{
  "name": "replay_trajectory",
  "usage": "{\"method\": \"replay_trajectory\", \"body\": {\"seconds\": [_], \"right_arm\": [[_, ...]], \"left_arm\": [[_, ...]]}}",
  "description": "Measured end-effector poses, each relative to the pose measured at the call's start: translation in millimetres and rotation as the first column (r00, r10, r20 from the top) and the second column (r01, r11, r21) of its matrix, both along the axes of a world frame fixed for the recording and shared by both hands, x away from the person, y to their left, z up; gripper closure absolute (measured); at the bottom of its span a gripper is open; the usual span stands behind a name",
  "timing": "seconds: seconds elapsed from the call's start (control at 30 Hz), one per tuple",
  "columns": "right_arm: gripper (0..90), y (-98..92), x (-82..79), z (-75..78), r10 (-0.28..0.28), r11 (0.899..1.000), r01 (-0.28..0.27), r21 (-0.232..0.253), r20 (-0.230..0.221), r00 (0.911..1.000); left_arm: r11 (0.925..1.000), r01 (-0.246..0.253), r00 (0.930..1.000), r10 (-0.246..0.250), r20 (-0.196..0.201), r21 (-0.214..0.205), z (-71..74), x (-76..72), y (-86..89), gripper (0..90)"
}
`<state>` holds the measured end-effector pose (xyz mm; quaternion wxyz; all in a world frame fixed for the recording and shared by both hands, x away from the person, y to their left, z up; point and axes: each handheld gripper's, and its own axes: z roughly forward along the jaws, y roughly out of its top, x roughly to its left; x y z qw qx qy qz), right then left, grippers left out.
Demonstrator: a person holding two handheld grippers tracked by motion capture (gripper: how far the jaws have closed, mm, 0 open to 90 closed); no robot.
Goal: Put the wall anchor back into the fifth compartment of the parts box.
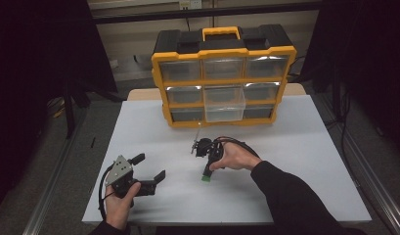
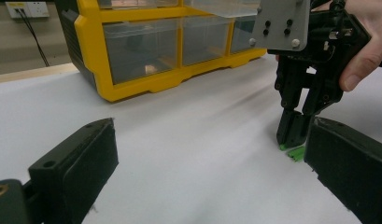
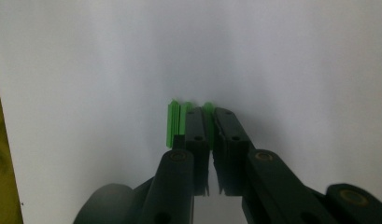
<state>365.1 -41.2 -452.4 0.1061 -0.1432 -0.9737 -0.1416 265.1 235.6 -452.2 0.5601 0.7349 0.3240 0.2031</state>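
Right gripper view showed the right gripper (image 3: 209,116) pinching the green connector (image 3: 175,122); up high, the left gripper (image 1: 151,167) sat wide by the yellow organizer (image 1: 223,78).

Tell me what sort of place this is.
Probably a workshop or lab bench: a white table, a yellow parts organizer with clear drawers, one pulled out, a wall socket, and a small green part being handled.
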Motion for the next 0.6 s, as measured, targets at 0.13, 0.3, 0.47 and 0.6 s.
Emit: {"method": "replay_trajectory", "body": {"seconds": [0.13,0.3,0.47,0.6], "right_arm": [[85.0,0.3,-1.5,0.6,-0.005,1.0,0.005,-0.002,0.0,1.0],[85.1,-0.6,-1.3,1.8,-0.007,1.0,0.007,-0.012,0.0,1.0],[85.1,-2.8,-1.0,4.0,-0.028,1.0,0.028,0.008,0.003,0.9996],[85.1,-5.4,-1.4,9.1,-0.046,0.998,0.046,0.038,0.007,0.9989]], "left_arm": [[1.0,0.001,1.0,-0.001,0.0,0.003,0.0,0.2,0.3,2.8],[1.0,0.0,1.0,0.0,-0.001,0.005,0.1,0.1,0.7,2.8],[0.9998,0.005,1.0,-0.005,0.002,0.017,0.5,0.3,1.9,2.7],[1.0,0.002,1.0,-0.002,0.001,0.005,0.3,0.1,0.9,2.8]]}}
